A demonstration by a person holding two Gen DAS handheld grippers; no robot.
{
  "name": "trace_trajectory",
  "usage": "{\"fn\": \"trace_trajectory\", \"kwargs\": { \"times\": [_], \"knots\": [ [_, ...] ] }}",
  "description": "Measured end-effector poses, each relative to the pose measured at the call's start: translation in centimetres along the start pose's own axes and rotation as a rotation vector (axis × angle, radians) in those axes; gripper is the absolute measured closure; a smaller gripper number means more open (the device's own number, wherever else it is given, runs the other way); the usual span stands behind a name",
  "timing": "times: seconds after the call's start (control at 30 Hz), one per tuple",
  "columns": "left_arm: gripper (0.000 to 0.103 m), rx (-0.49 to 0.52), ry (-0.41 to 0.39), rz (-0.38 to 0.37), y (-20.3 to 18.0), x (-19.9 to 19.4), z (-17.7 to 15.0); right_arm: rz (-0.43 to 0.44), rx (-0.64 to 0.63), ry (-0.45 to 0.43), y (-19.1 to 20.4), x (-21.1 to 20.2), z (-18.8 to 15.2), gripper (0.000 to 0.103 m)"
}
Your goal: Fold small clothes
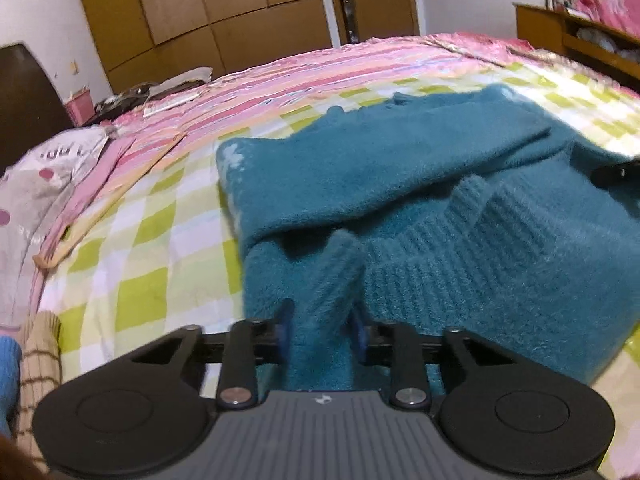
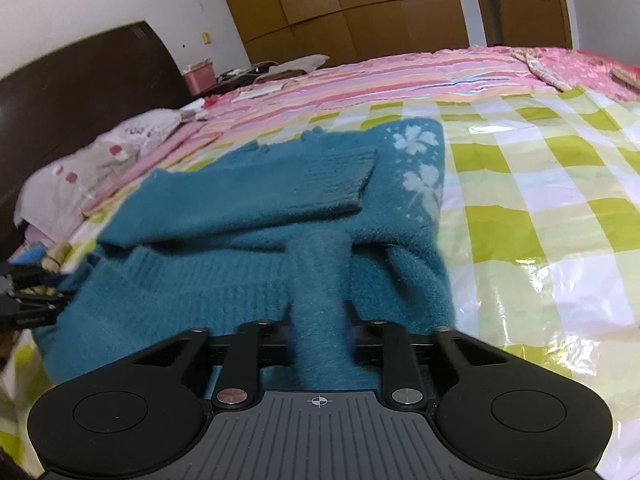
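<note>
A small teal fuzzy sweater lies on the checked bedspread, its sleeves folded across the body. My left gripper is shut on a pinched fold of the sweater's near ribbed edge. In the right wrist view the same sweater shows white flower marks on its right side. My right gripper is shut on another pinched fold of its near edge. The right gripper shows at the right edge of the left wrist view, and the left gripper at the left edge of the right wrist view.
The bed carries a green-and-white checked cover and a pink striped quilt beyond it. A pillow and dark headboard are at the left. A beige checked garment lies near left. Wooden wardrobe and shelf stand behind.
</note>
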State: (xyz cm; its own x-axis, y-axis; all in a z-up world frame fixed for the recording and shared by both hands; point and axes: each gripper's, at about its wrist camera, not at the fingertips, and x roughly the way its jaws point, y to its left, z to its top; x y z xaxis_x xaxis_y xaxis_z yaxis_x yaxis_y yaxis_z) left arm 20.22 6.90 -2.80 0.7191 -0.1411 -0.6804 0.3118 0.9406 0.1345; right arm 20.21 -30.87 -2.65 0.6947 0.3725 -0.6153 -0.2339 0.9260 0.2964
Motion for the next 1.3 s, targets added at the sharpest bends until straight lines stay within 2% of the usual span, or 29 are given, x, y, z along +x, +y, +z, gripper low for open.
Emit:
{"fn": "trace_trajectory", "kwargs": {
  "times": [0.03, 0.1, 0.2, 0.33, 0.43, 0.57, 0.7, 0.77, 0.8, 0.83, 0.87, 0.93, 0.97, 1.0, 1.03, 1.07, 1.13, 1.17, 1.23, 1.3],
  "knots": [
    [0.084, -0.043, -0.009, -0.018, 0.5, -0.3, 0.0, 0.007, 0.024, -0.010, -0.2, -0.3, 0.2, 0.087],
    [0.085, -0.133, -0.048, -0.032, 1.6, -1.2, 0.1, 0.019, 0.070, -0.043, -0.5, -1.0, 0.5, 0.088],
    [0.085, -0.273, -0.169, -0.067, 3.0, -3.3, 0.3, 0.033, 0.147, -0.140, -1.0, -2.9, 1.2, 0.089],
    [0.085, -0.404, -0.272, -0.080, 4.2, -4.2, 0.7, 0.051, 0.171, -0.259, -0.6, -4.9, 2.0, 0.090],
    [0.085, -0.446, -0.236, -0.045, 4.7, -2.8, 0.6, 0.009, 0.178, -0.243, -0.9, -4.1, 2.0, 0.090],
    [0.085, -0.456, -0.136, -0.017, 4.5, -0.5, -0.5, -0.045, 0.220, -0.118, -2.3, -1.4, 0.9, 0.089],
    [0.085, -0.460, -0.108, -0.015, 4.3, 0.2, -1.2, -0.034, 0.223, -0.067, -2.8, -0.3, 0.4, 0.085],
    [0.079, -0.441, -0.110, -0.016, 4.1, 0.1, -1.1, -0.020, 0.220, -0.063, -2.8, -0.2, 0.5, 0.079],
    [0.069, -0.428, -0.110, -0.022, 4.0, 0.1, -1.0, -0.006, 0.218, -0.065, -2.9, -0.2, 0.5, 0.077],
    [0.056, -0.412, -0.109, -0.035, 3.8, 0.1, -0.9, 0.010, 0.214, -0.060, -2.9, -0.2, 0.5, 0.068],
    [0.049, -0.396, -0.108, -0.047, 3.6, 0.1, -0.9, 0.026, 0.205, -0.048, -2.8, -0.1, 0.5, 0.059],
    [0.028, -0.359, -0.104, -0.076, 3.0, 0.3, -0.9, 0.052, 0.164, -0.031, -2.4, 0.3, 0.4, 0.052],
    [0.027, -0.342, -0.099, -0.076, 2.7, 0.4, -1.0, 0.046, 0.142, -0.029, -2.1, 0.4, 0.4, 0.052],
    [0.027, -0.326, -0.091, -0.063, 2.3, 0.6, -1.0, 0.037, 0.123, -0.024, -1.9, 0.5, 0.3, 0.052],
    [0.033, -0.307, -0.078, -0.043, 2.0, 0.7, -1.0, 0.029, 0.119, -0.023, -1.8, 0.7, 0.3, 0.058],
    [0.039, -0.294, -0.068, -0.022, 1.8, 0.8, -0.9, 0.013, 0.121, -0.024, -1.7, 0.7, 0.3, 0.069],
    [0.057, -0.292, -0.063, -0.008, 1.9, 0.7, -0.8, -0.005, 0.143, -0.023, -2.0, 0.6, 0.5, 0.083],
    [0.062, -0.307, -0.068, -0.010, 2.1, 0.5, -0.8, 0.003, 0.162, -0.025, -2.2, 0.5, 0.6, 0.088],
    [0.082, -0.336, -0.077, -0.015, 2.7, -0.1, -0.8, 0.012, 0.183, -0.035, -2.4, 0.2, 0.8, 0.090],
    [0.085, -0.368, -0.094, -0.028, 3.2, -0.8, -0.9, 0.016, 0.172, -0.057, -1.9, -0.4, 1.0, 0.092]
  ]
}}
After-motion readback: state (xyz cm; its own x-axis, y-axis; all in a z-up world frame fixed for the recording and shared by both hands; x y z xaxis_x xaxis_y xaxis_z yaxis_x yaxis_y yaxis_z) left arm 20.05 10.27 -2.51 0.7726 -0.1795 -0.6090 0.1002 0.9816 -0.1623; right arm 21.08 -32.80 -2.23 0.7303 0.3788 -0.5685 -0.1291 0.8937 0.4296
